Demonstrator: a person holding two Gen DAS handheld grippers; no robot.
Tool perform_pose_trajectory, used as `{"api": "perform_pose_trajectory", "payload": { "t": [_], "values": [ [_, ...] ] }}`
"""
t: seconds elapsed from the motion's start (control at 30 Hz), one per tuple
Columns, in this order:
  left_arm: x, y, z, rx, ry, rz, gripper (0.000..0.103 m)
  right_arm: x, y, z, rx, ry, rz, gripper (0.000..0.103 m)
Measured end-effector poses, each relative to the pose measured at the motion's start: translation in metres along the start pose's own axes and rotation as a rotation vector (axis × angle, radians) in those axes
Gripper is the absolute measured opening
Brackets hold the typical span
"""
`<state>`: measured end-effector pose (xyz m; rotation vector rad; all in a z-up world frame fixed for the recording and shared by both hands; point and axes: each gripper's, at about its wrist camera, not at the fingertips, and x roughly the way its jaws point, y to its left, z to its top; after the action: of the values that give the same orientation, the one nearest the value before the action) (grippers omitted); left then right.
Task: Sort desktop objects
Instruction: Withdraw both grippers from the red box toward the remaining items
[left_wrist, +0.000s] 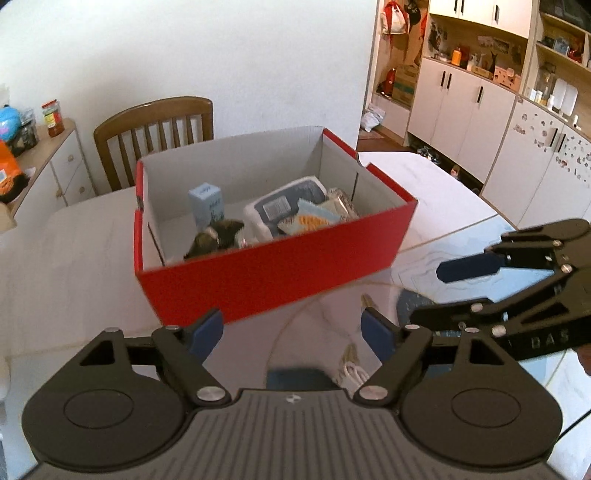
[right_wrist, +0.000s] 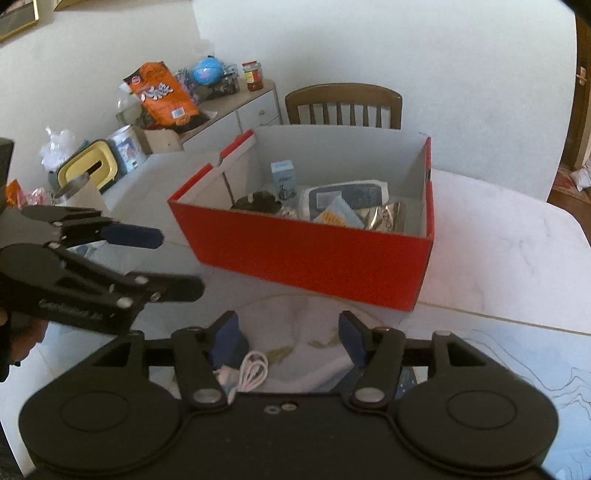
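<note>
Closest to the lens, the left hand-held gripper hangs over the counter with its blue-padded fingers spread wide and nothing between them; below the gap lie a coiled white cable and the edge of a dark blue item, blurred and hard to identify. From the right wrist view, the right hand-held gripper is likewise wide open and empty, and the same white cable sits just beside its left pad, resting on a pale cloth or mat. Each tool shows in the other's view: the right one enters from the right with jaws apart, the left one from the left, also parted. Beyond both stands a red box on the counter, open at the top, white inside. It holds a small light-blue carton standing upright at the back, a dark furry item against the near wall, a white-and-navy packet, a pale blue and orange sachet lying on top of it, and a silvery foil pack at the right end. Behind the box is a wooden chair, and a side cabinet carries an orange bag and a jar.
</note>
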<state>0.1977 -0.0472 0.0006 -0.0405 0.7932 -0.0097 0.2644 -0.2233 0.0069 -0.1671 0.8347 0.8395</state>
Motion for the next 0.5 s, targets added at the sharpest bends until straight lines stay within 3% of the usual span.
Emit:
{"api": "perform_pose_trajectory", "payload": {
  "t": [0.17,0.23,0.33,0.43,0.5],
  "values": [
    [-0.01,-0.006,-0.025,-0.016,-0.002,-0.006,0.086,0.0,0.0,-0.009,-0.011,0.018,-0.002,0.067],
    [-0.013,-0.008,-0.033,-0.019,-0.003,-0.008,0.088,0.001,0.0,-0.012,-0.018,0.022,-0.006,0.074],
    [-0.016,-0.011,-0.044,-0.027,-0.008,-0.01,0.091,0.004,0.002,-0.017,-0.026,0.034,-0.01,0.076],
    [-0.019,-0.014,-0.055,-0.047,-0.009,-0.024,0.102,0.007,0.003,-0.021,-0.035,0.047,-0.013,0.077],
    [-0.02,-0.017,-0.063,-0.051,-0.004,-0.033,0.102,0.01,0.005,-0.023,-0.046,0.057,-0.014,0.077]
  ]
}}
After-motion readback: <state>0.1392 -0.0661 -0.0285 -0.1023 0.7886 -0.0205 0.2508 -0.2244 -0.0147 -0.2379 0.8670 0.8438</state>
